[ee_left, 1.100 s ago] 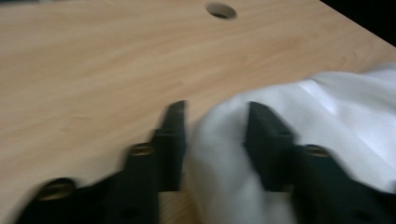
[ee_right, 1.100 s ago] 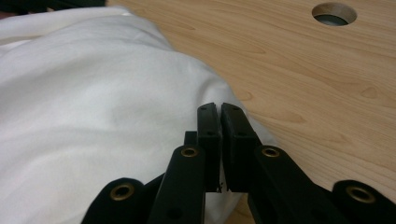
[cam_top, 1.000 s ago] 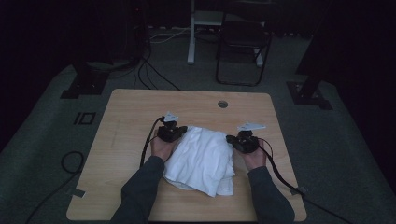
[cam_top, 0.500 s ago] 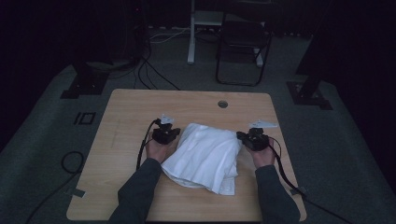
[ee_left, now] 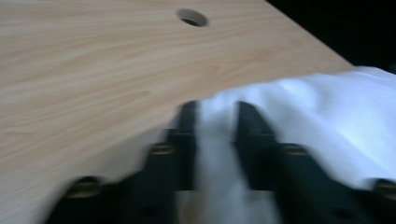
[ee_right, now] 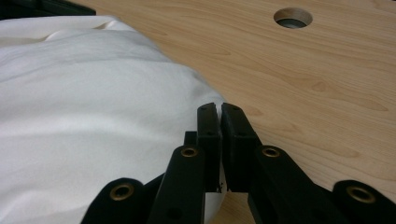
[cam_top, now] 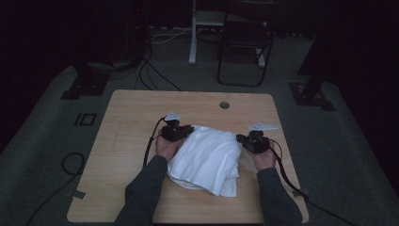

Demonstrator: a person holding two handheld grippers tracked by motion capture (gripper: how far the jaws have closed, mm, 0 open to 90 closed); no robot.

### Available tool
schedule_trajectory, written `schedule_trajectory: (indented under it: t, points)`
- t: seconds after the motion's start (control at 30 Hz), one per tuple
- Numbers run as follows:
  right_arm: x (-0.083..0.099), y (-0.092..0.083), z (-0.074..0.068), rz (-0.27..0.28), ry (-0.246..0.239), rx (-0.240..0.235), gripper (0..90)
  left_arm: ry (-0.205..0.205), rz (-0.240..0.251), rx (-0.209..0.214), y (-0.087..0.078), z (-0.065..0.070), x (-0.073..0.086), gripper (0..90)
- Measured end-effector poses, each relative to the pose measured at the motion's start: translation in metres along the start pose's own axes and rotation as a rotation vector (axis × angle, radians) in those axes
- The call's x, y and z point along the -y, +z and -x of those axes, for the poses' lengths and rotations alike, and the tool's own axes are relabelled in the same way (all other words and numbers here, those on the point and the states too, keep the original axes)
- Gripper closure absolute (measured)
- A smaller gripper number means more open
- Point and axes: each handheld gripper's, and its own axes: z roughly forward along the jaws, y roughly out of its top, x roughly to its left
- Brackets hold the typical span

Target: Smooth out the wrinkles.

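Observation:
A crumpled white cloth (cam_top: 207,157) lies on the wooden table (cam_top: 136,117), stretched between my two hands. At its left edge is my left gripper (cam_top: 188,131). In the left gripper view the jaws (ee_left: 215,107) stand apart with a fold of the cloth (ee_left: 327,116) lying between them; they have just been opening. At the right edge, my right gripper (cam_top: 242,139) is shut. In the right gripper view its tips (ee_right: 219,106) meet on the rim of the cloth (ee_right: 84,102).
A round cable hole (cam_top: 224,104) sits near the table's far edge. Beyond the table stand a dark chair (cam_top: 244,42) and a white post (cam_top: 193,33). Cables (cam_top: 150,70) and black stand feet (cam_top: 84,84) lie on the grey floor.
The right hand has shifted a little to the right, and the cloth now lies flatter and wider between the two grippers. The left hand has stayed in place.

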Motion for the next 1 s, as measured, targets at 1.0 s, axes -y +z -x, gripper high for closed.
schedule_trajectory:
  t: [1.0]
  points:
    - [0.044,-0.042,-0.06,-0.022,-0.051,-0.058,88.1,0.103,-0.029,-0.165,-0.03,0.021,0.012,84.2]
